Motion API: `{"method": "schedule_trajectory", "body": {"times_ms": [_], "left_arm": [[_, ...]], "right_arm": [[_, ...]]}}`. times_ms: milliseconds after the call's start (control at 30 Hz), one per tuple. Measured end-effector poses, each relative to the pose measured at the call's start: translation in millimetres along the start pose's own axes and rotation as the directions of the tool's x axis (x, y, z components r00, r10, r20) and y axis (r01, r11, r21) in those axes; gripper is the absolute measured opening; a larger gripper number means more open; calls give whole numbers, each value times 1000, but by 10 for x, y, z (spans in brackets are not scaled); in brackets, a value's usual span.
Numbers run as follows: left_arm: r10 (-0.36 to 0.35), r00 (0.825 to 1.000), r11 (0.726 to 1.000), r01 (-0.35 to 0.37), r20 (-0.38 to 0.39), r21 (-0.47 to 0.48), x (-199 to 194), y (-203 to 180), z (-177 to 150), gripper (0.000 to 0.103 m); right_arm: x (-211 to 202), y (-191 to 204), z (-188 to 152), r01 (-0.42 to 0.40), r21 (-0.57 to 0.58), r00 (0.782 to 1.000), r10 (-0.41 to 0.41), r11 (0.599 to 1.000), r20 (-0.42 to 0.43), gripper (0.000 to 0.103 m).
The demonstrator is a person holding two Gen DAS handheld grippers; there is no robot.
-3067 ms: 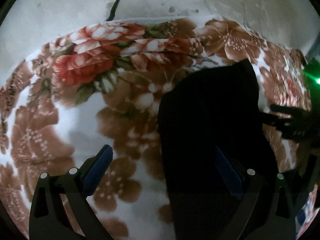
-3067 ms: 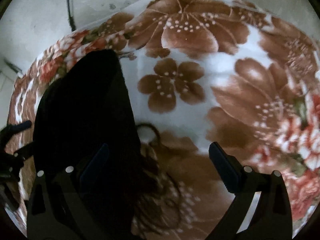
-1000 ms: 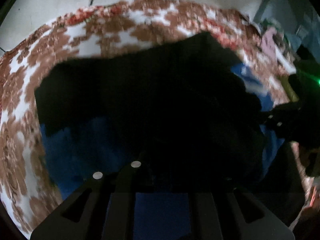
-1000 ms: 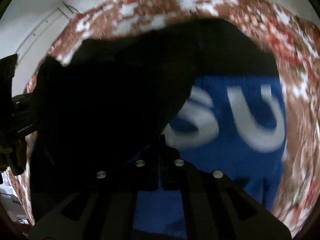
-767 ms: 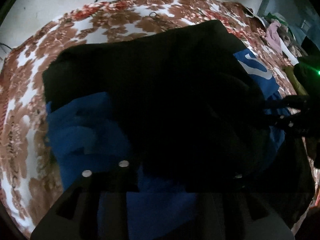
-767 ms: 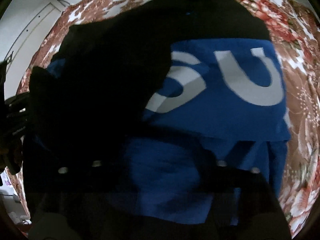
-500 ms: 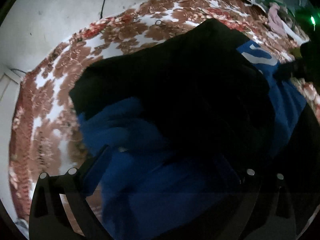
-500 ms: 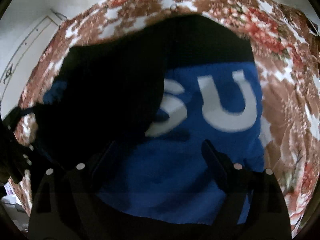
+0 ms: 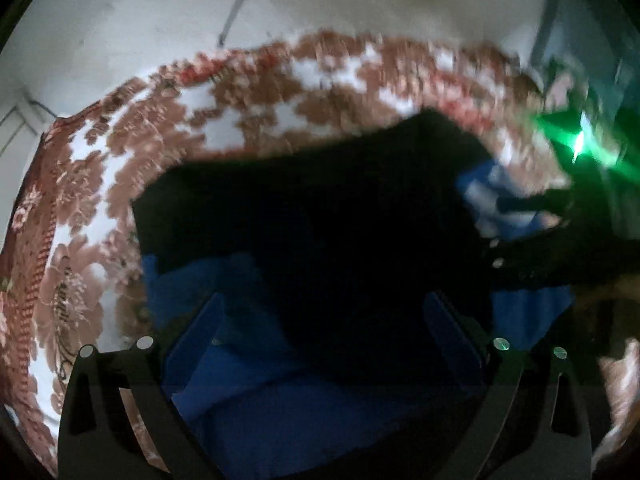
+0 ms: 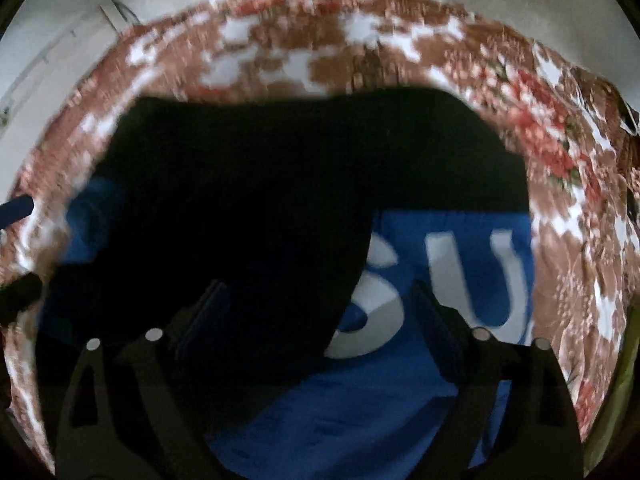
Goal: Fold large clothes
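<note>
A large black and blue garment [image 10: 304, 208] lies spread on a floral blanket [image 10: 288, 56] patterned in brown, red and white, which covers the surface below both cameras. In the right wrist view the black part takes up the upper and left portion of the garment, with a dark flap folded down over its middle. To the right of that flap the blue panel shows big pale letters [image 10: 476, 268], partly covered by the black cloth. More blue cloth reaches down toward the bottom of the frame.

The right gripper [image 10: 316, 320] hangs above the garment with its fingers [image 10: 436, 332] spread wide, and nothing is caught between them. The left gripper [image 9: 324, 332] likewise has its fingers [image 9: 192, 340] set far apart over the blue and black cloth, gripping nothing.

In the left wrist view the black part fills the centre, with blue cloth crumpled at the lower left and along the bottom. At the right edge of that view a dark shape with a green light [image 9: 578, 146] shows, blurred; it appears to be the other gripper. A pale wall [image 9: 320, 4] rises behind the blanket, with a thin cable [image 9: 236, 12] running down it.
</note>
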State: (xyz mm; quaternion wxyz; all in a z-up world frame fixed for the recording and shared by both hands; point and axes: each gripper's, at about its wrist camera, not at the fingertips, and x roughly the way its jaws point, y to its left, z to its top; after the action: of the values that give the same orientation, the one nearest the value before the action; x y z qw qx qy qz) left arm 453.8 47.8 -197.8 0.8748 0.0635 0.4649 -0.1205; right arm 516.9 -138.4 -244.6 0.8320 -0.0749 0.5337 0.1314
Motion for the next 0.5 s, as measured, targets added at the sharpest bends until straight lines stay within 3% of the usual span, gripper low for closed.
{"method": "schedule_trajectory", "body": {"times_ms": [133,267,500], "left_arm": [[53,995,998,-51,-79,28,463,31,-216,99],[43,990,999,-39,-131,31,710,141,-356,99],[14,991,999,-10,-133,37,473,160,-292,97]], "right_arm": [[263,-40,-184,39,1,999,-39,999,-23,85],[316,-46,-268,111,-61,993,-108,992,48,95],[137,-119,-229,58,6,998,-58,998,39,95]]}}
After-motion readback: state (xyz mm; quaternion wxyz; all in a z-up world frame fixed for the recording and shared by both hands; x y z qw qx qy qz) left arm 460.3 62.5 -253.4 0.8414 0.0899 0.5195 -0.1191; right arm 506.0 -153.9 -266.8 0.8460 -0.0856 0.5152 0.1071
